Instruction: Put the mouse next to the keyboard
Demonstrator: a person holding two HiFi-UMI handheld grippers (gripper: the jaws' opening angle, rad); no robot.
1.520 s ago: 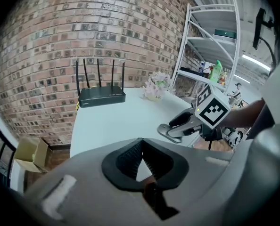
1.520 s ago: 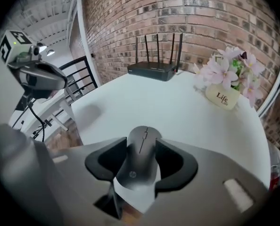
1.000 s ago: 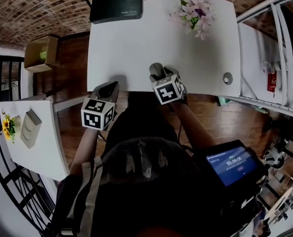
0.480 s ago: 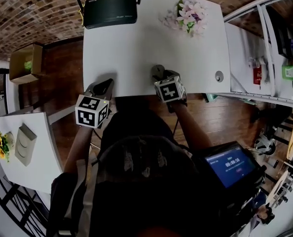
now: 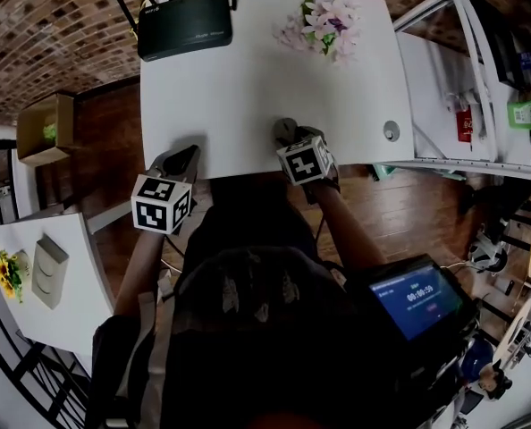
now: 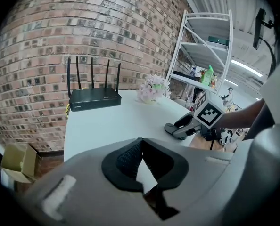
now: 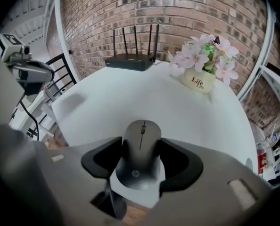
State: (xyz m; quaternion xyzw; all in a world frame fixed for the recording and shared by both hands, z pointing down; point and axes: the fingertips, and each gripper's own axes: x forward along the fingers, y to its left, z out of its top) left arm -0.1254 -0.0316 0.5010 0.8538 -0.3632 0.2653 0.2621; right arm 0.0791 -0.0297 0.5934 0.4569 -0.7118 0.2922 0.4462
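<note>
A dark grey mouse (image 7: 141,149) sits between the black pads of my right gripper (image 7: 141,158), which is shut on it. In the head view the mouse (image 5: 284,130) and the right gripper (image 5: 290,136) hang over the near edge of the white table (image 5: 248,88). My left gripper (image 5: 184,160) is at the table's near left corner. Its pads (image 6: 126,157) meet at the tips with nothing between them. From the left gripper view the right gripper (image 6: 177,129) shows low over the table. No keyboard is in view.
A black router (image 5: 185,25) with several antennas stands at the table's far left. A pot of pink flowers (image 5: 324,25) stands at the far right. A round cable hole (image 5: 391,130) is near the right edge. A cardboard box (image 5: 42,128) and a small white table (image 5: 69,284) are at left.
The head view has shifted, so the table sits further left and higher. Both grippers stay at the near edge, and the right one still holds the mouse.
</note>
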